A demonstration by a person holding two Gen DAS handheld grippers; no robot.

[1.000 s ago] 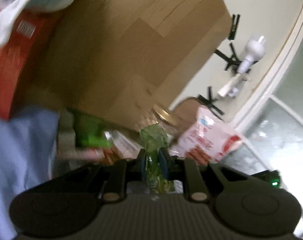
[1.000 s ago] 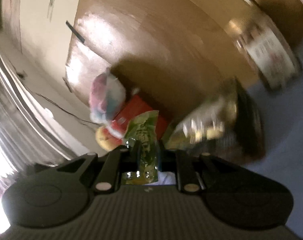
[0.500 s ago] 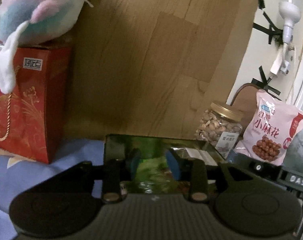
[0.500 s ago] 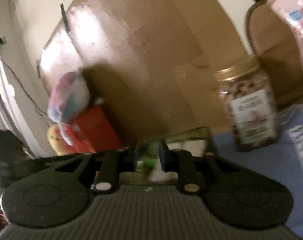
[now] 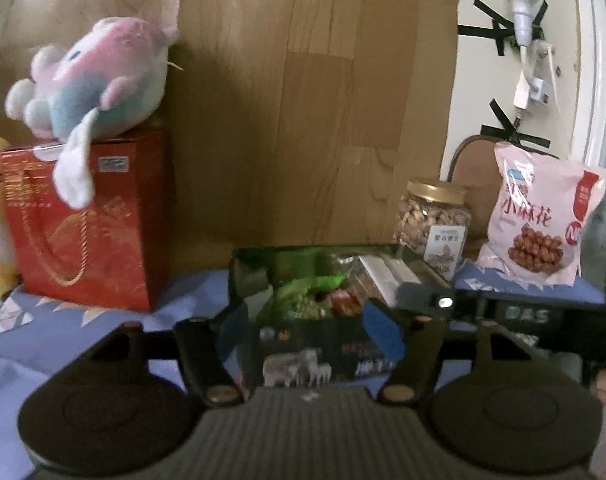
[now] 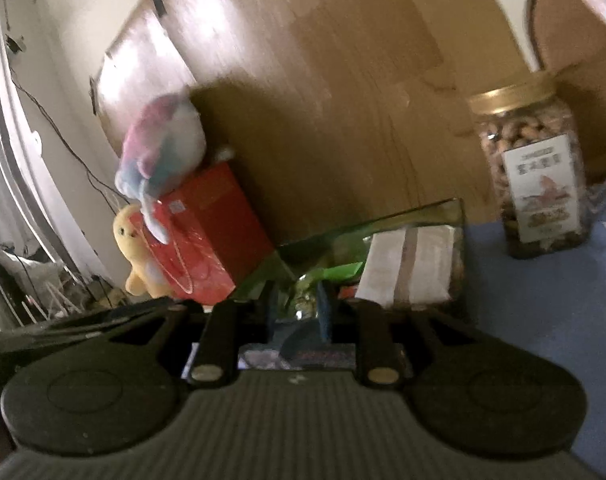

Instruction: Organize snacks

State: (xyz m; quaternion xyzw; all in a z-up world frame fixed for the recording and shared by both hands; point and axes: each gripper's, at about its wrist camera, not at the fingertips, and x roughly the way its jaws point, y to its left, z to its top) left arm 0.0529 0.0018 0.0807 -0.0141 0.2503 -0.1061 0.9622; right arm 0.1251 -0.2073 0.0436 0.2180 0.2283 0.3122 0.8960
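Observation:
A dark open snack box (image 5: 323,356) with a green inside sits on the blue cloth just ahead of me. It holds green snack packets (image 5: 303,300), a red packet and a white carton (image 6: 407,268). My left gripper (image 5: 309,332) is open in front of the box, with nothing between its fingers. My right gripper (image 6: 297,304) is shut on a green snack packet (image 6: 303,296) at the near edge of the box (image 6: 383,224). The right gripper's body also shows in the left wrist view (image 5: 503,312).
A nut jar (image 5: 433,224) and a pink snack bag (image 5: 539,220) stand right of the box. A red gift box (image 5: 87,224) with a plush toy (image 5: 91,84) on top stands at the left, a yellow plush (image 6: 139,252) beside it. A wooden board (image 5: 303,100) stands behind.
Both grippers swung down to the box with green packets. The left gripper has opened and its packet now lies in the box. The right still holds its packet.

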